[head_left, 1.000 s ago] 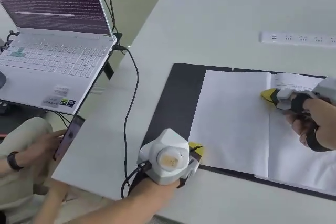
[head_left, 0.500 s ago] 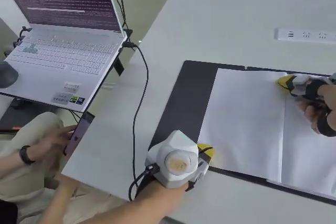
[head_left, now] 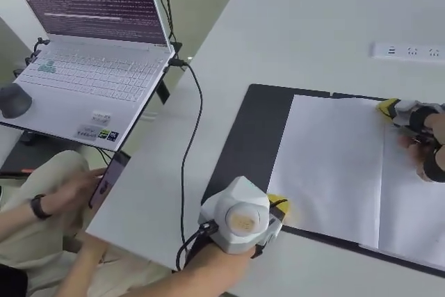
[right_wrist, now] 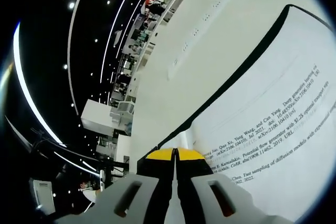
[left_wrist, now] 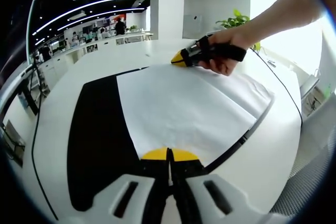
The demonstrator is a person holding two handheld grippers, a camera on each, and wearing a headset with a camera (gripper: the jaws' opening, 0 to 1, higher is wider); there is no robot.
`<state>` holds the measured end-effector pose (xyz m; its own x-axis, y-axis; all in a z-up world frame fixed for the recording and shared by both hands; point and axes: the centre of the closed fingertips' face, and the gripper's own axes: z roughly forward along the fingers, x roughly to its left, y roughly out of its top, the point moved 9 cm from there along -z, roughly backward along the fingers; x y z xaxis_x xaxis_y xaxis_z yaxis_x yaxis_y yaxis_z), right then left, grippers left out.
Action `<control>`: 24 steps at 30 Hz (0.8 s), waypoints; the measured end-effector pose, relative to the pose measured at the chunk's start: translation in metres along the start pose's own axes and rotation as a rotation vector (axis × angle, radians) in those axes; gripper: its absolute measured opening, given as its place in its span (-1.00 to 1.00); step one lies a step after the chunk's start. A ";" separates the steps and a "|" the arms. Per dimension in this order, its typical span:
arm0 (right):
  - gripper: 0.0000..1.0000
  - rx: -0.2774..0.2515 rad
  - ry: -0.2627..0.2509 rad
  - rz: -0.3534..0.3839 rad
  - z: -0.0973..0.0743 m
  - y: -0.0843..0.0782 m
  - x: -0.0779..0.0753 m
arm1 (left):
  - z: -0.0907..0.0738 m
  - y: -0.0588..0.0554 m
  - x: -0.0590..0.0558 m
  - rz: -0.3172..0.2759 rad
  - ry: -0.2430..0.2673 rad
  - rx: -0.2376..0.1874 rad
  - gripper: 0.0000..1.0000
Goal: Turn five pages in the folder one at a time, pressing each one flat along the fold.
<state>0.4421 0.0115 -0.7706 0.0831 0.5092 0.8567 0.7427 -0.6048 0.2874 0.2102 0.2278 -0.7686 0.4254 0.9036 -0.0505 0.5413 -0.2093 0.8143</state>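
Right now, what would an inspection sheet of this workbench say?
Surface: white workbench, smooth.
Job's things: black folder lying open, white pages flat; printed text on the right page.
Clutter: open silver laptop, white power strip, dark grey mouse.
Grippers: left gripper shut, tips on the left page's near edge; right gripper shut, at the fold's far end.
Cables: black cable from laptop to left gripper.
Surroundings: seated person holding a phone; office with white pillar.
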 end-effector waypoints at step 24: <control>-1.00 0.217 0.047 0.105 -0.072 -0.065 -0.013 | 0.000 0.003 0.000 0.007 -0.007 0.022 -1.00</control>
<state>0.3451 -0.0004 -0.7694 0.1401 0.4178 0.8977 0.8576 -0.5043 0.1009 0.2114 0.2269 -0.7657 0.4341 0.8995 -0.0490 0.5544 -0.2239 0.8016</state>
